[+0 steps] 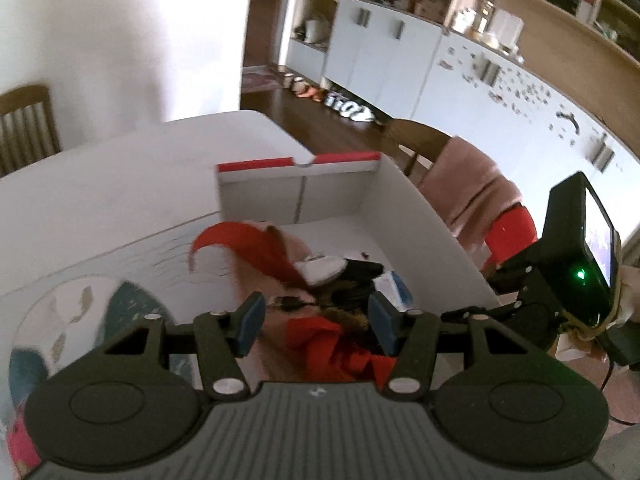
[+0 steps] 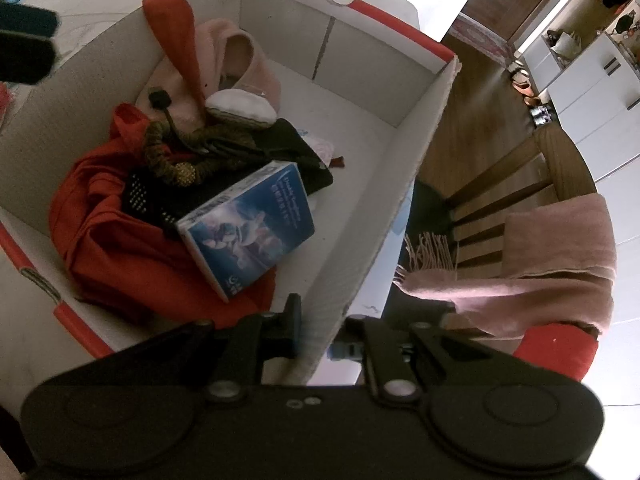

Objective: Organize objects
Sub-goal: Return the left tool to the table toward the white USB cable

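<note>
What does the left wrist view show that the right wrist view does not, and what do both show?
Left wrist only: the right gripper's body from outside, and the table's printed mat. Right wrist only: the whole blue box lying on the red cloth, and the right gripper pinching the cardboard box wall. Both: the cardboard box, pink cloth and the pink scarf on the chair.

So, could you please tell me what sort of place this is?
Most likely a home dining area: wooden chairs at a white table, white cabinets with cluttered shelves, and shoes lined up on the wooden floor.
</note>
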